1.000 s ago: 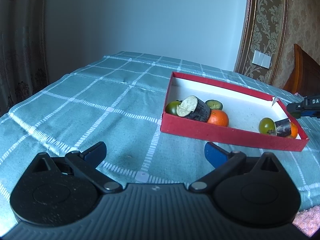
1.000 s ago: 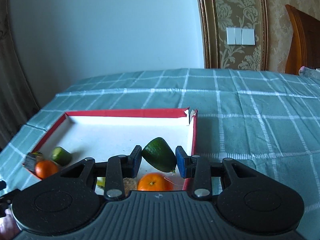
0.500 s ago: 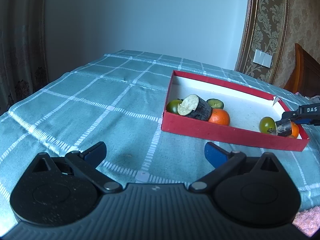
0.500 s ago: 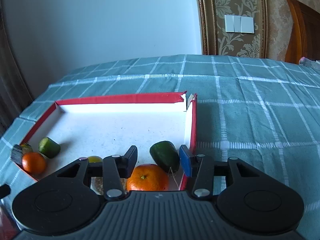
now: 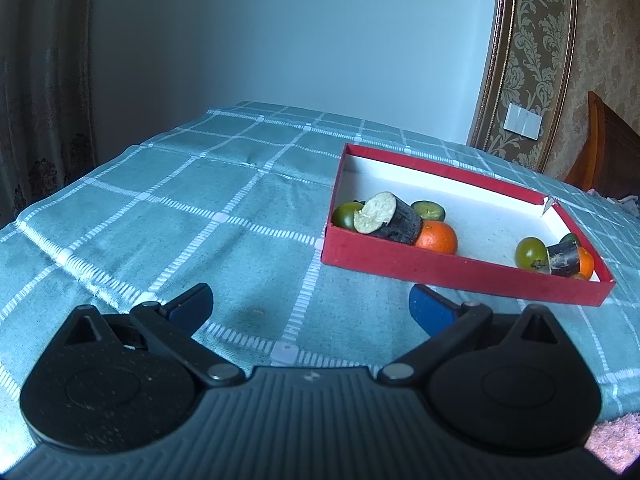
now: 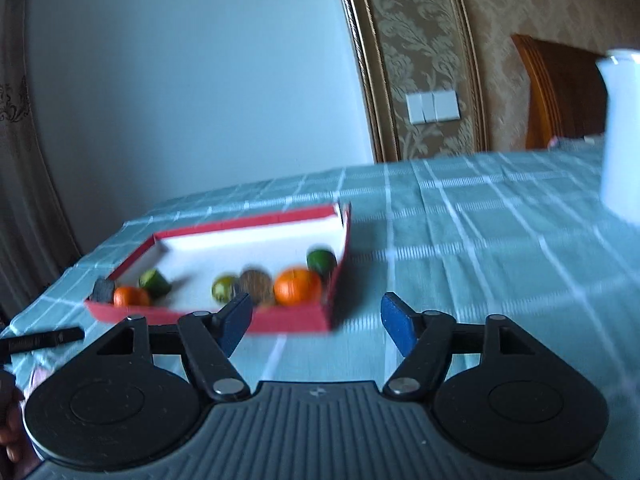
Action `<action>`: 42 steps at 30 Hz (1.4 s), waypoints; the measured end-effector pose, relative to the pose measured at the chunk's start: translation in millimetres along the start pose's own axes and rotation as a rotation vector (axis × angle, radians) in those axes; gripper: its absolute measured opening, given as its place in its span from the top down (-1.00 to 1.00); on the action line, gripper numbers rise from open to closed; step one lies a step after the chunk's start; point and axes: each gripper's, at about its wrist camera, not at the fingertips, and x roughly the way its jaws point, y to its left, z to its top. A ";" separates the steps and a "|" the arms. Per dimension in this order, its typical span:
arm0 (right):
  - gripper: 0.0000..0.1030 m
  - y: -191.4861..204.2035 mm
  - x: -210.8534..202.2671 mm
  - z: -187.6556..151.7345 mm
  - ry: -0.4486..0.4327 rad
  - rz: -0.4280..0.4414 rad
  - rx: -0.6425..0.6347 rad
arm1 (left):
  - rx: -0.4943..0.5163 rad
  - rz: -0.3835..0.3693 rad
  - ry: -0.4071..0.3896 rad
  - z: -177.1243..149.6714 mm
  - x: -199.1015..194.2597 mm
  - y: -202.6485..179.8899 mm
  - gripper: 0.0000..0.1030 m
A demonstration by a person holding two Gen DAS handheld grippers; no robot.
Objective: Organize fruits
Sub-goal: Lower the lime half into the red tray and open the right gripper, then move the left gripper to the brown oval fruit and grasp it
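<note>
Fruit all sits inside the red box in the left wrist view: near corner has a green fruit, a dark cut chunk, an orange and a second green piece; far corner has another green fruit, a small dark chunk and an orange mostly hidden behind it. No fruit loose on the checked cloth of the desk here, so the gathering looks nearly or fully done. Left gripper hangs over bare cloth short of the box, fingers wide apart, nothing between them.

Right wrist view is blurred. Right gripper is outside the box, fingers empty and opening. Box contents smear: two oranges, about three green pieces and a brownish round thing I cannot name. White container at right edge is cut off. Dark bar at left is probably the other gripper. Desk beyond this container is out of view, so leftover fruit cannot be ruled out.
</note>
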 end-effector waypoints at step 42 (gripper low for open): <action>-0.38 -31.3 9.3 -28.6 0.051 0.088 0.231 | 0.343 -0.010 -0.121 -28.5 -34.3 -83.0 -1.00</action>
